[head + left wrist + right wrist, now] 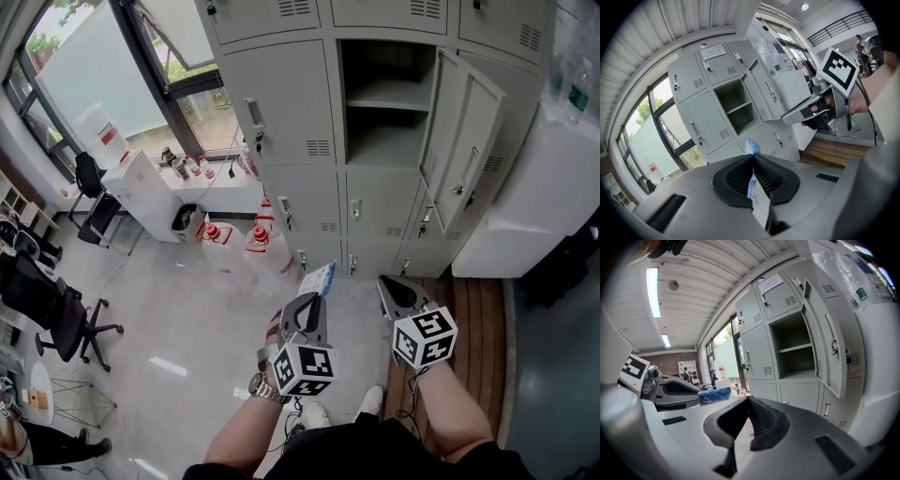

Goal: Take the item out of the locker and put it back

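Blue packet (319, 277), perhaps plastic, pinched in down-tilted left tool (315, 298).

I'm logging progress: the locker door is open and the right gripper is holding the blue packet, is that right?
Not quite: the left gripper holds the blue packet, its jaws shut on it in the left gripper view. The locker door is open, as you said.
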`<state>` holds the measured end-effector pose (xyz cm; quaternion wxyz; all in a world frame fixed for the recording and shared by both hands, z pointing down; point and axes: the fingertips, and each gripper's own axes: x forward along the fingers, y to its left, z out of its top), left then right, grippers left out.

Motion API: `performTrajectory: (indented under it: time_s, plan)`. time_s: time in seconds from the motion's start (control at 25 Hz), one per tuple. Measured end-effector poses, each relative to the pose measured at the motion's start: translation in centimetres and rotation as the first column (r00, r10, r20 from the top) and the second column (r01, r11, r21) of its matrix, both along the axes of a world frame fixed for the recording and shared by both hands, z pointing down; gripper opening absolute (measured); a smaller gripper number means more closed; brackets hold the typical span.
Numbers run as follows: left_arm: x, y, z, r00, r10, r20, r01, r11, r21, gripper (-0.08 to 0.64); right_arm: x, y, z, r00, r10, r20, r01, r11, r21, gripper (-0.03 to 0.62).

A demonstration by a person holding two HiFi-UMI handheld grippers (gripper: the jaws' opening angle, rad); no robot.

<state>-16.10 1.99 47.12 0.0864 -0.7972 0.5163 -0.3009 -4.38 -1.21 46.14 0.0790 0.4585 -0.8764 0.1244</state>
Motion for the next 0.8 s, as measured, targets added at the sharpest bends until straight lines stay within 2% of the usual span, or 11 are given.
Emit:
performTrajectory:
  time_s: [0.44,0.8]
  plan:
    - [2.2,-0.3,-0.9,1.0,0.022,0.004,-0.022,1.0,0.014,0.021,2.1,0.0,-1.4,0.999,0.02,0.025,-0.02,0.999,0.027,0.052]
    - [4.4,-1.3,-1.3,1.0,0.014,0.017,-0.014,1.0,0.023,0.023,4.0,-1.1,-1.7,0.999,0.001,0.032,-0.002,0.999,0.036,0.052]
